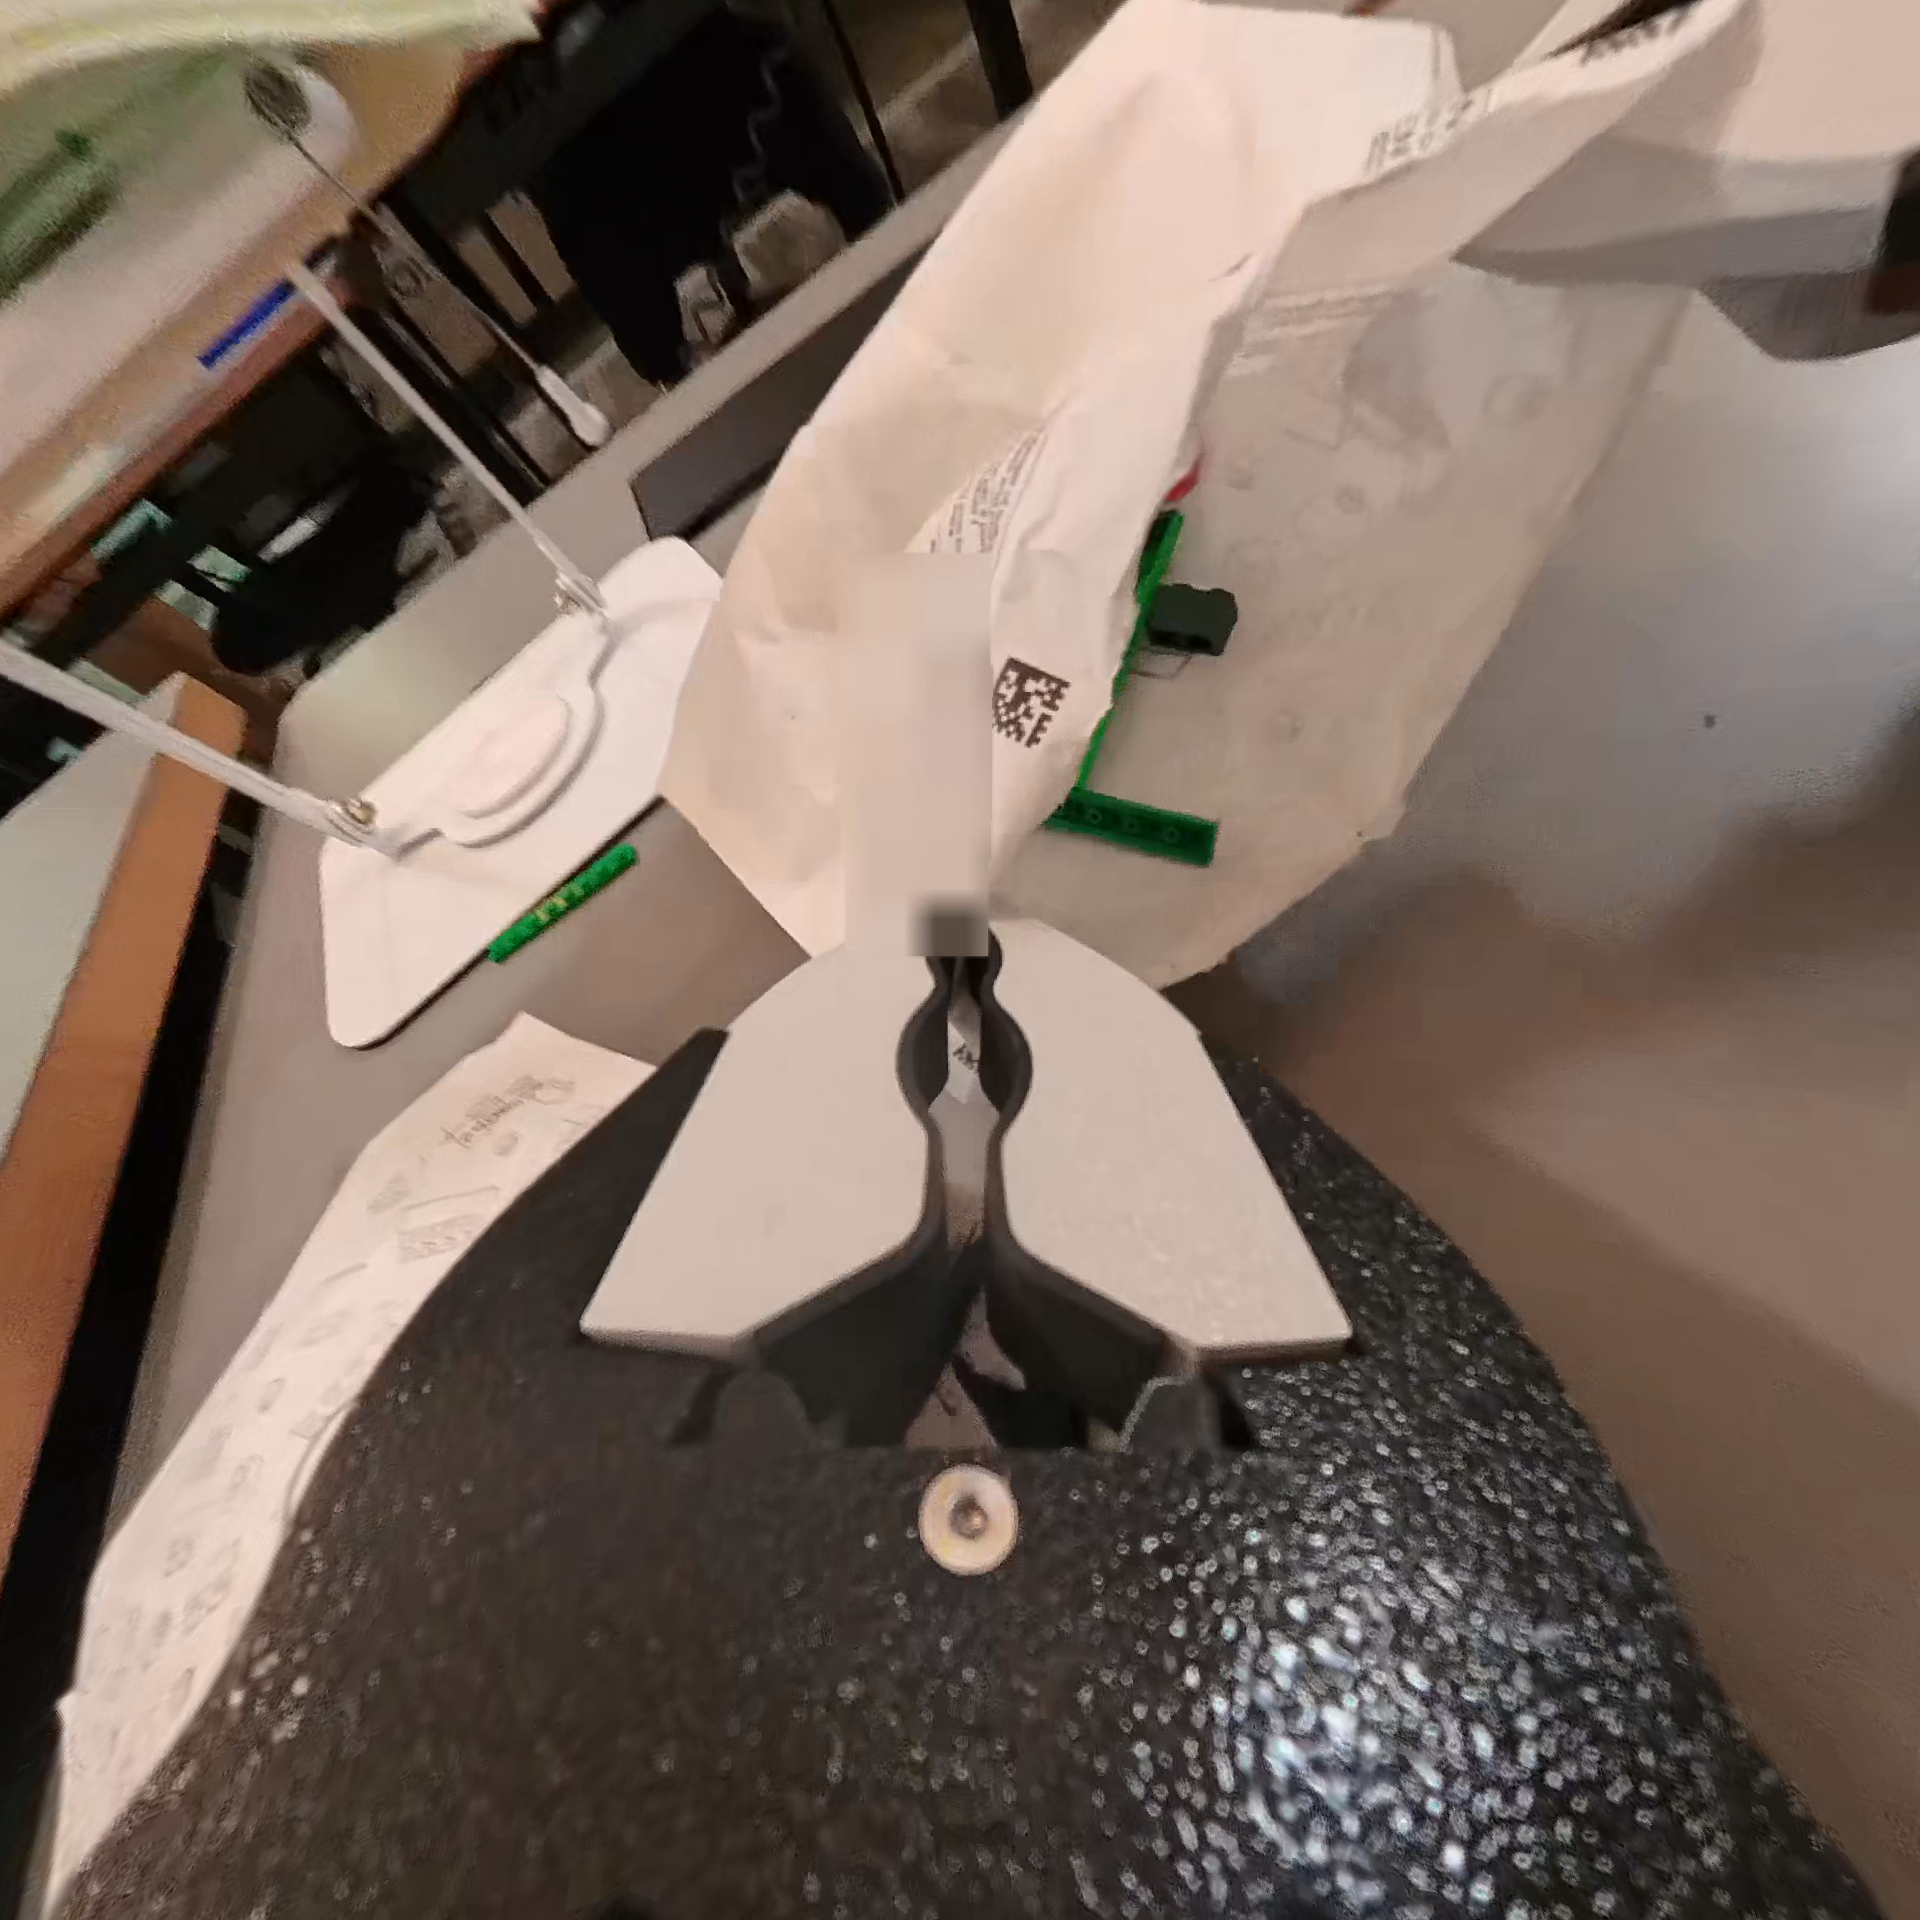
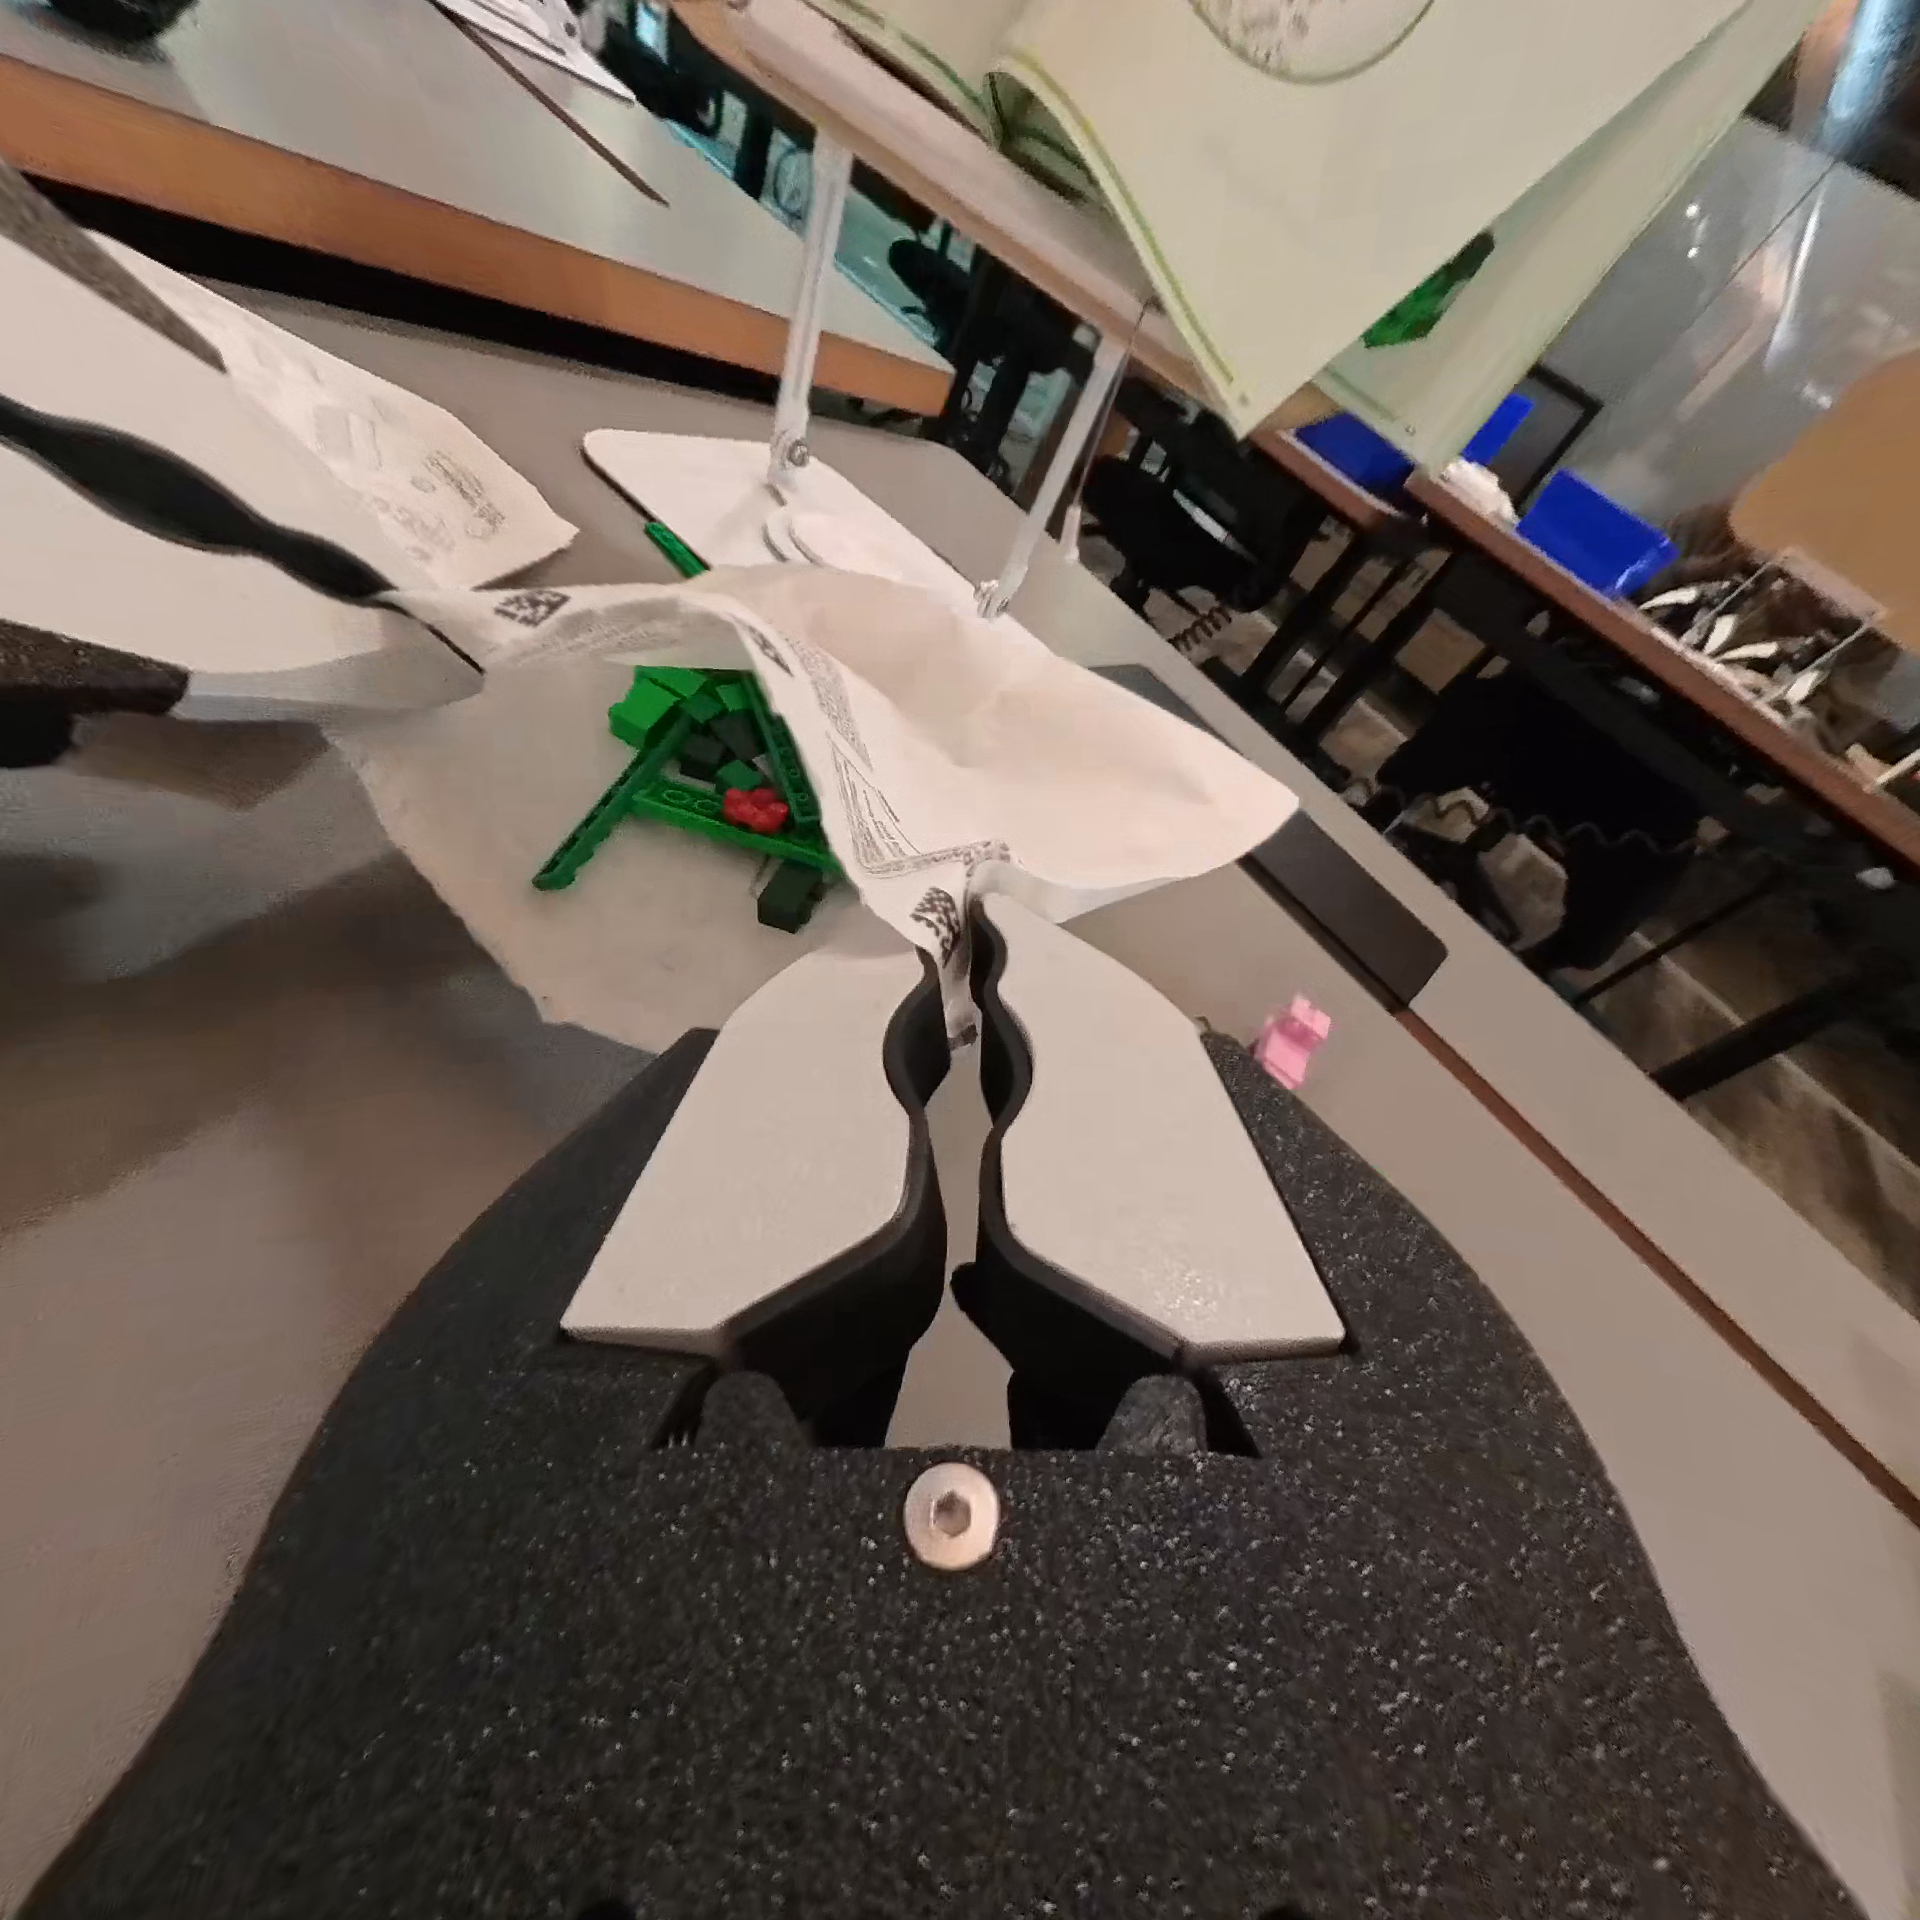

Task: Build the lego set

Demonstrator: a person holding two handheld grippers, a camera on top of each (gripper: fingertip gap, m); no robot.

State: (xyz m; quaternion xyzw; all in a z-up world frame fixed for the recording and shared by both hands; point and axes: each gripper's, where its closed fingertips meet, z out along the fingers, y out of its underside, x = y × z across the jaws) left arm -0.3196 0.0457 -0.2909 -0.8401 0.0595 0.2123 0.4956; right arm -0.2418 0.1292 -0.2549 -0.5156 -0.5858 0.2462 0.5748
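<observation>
A white paper bag (image 1: 1091, 416) is held up off the grey table between both grippers. My left gripper (image 1: 961, 961) is shut on one edge of it. My right gripper (image 2: 961, 935) is shut on the opposite edge of the bag (image 2: 987, 748). The left gripper (image 2: 416, 644) also shows at the left of the right wrist view, pinching the bag. A pile of green bricks with small red pieces (image 2: 717, 790) lies on the table under the open bag; green bars (image 1: 1132, 821) and a dark brick (image 1: 1195, 618) show in the left wrist view. A single green bar (image 1: 561, 904) lies apart.
A white stand base (image 1: 499, 769) with clear rods holds an instruction booklet (image 2: 1299, 187) above the table. Another white paper bag (image 1: 312, 1299) lies flat at the left. A pink piece (image 2: 1294, 1039) sits near the table's right edge (image 2: 1558, 1195). There is about 12 cm between the tips of the two grippers. The single green bar (image 1: 561, 904) is closer to my left gripper, around 20 cm from its tips; the right tips are 25 cm off. My right wrist view (image 2: 687, 564) looks at it from another angle.
</observation>
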